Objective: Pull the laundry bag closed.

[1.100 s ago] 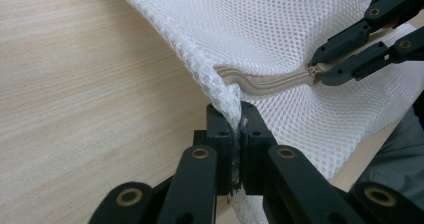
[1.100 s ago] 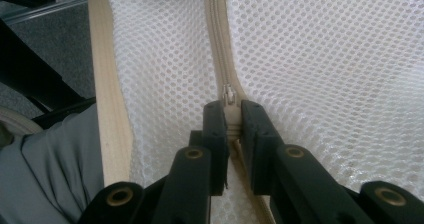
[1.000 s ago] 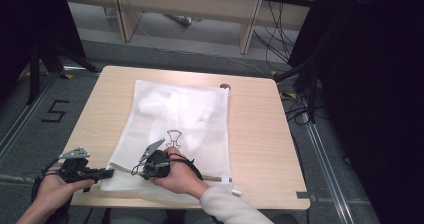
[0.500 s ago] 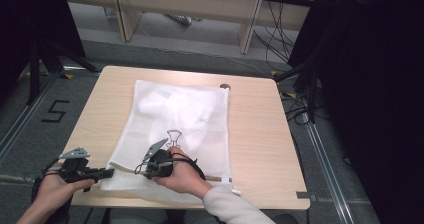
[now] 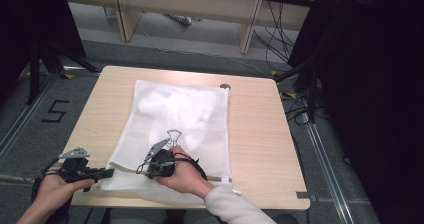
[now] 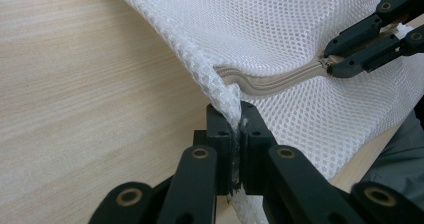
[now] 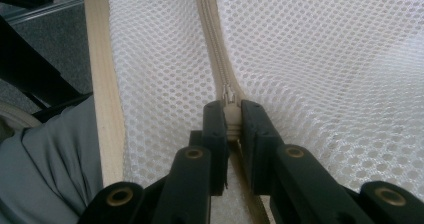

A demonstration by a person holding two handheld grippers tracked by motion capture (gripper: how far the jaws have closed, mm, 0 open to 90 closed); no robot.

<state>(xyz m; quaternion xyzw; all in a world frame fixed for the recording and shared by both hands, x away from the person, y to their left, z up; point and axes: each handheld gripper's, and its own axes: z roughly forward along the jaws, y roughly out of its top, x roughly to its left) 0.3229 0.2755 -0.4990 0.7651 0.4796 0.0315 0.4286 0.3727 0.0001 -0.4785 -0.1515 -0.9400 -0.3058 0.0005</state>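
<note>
Left tongs (image 6: 235, 134) clamped on corner of white mesh bag (image 5: 175, 129); right tongs (image 7: 231, 119) pinched on beige zipper pull (image 7: 230, 109) along near edge. Contents of bag blurred behind mesh, unidentifiable; wire clip shape (image 5: 174, 135) atop. Bag flat on pale wooden bench (image 5: 260, 129); grey floor, cables (image 5: 280, 39) beyond
</note>
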